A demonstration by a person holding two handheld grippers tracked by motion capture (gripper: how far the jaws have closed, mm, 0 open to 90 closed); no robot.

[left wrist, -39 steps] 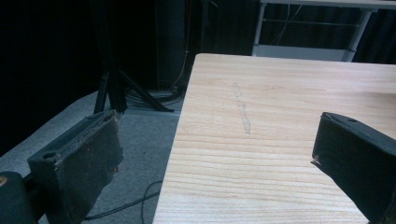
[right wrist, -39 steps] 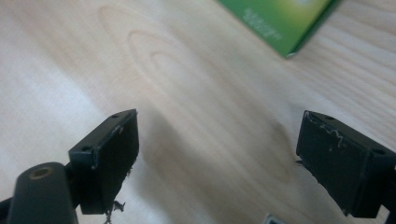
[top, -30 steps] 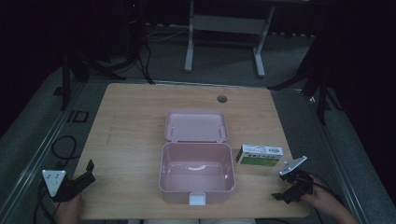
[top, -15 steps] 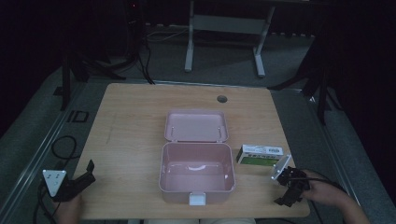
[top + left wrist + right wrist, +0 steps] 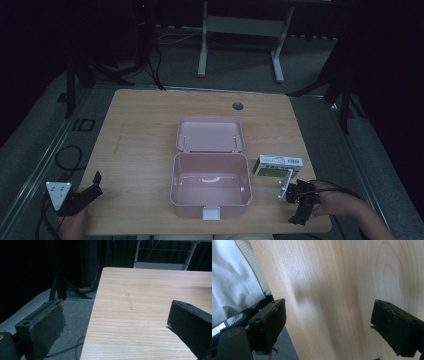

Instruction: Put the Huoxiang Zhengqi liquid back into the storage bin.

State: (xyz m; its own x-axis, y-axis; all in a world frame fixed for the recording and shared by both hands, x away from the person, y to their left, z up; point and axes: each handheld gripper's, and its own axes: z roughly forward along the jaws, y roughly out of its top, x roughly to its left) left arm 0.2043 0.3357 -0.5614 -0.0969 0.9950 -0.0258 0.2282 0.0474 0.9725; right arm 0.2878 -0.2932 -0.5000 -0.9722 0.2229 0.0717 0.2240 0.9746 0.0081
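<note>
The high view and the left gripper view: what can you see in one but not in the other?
The high view has the open pink plastic box with its lid laid back, the small green and white carton beside it, the right gripper near that carton, and the round hole in the tabletop. The left gripper view has a close look at the faint grey pencil-like streak on the wood, and the black stand legs on the floor past the table's edge. Both have the light wooden table and the open left gripper.
</note>
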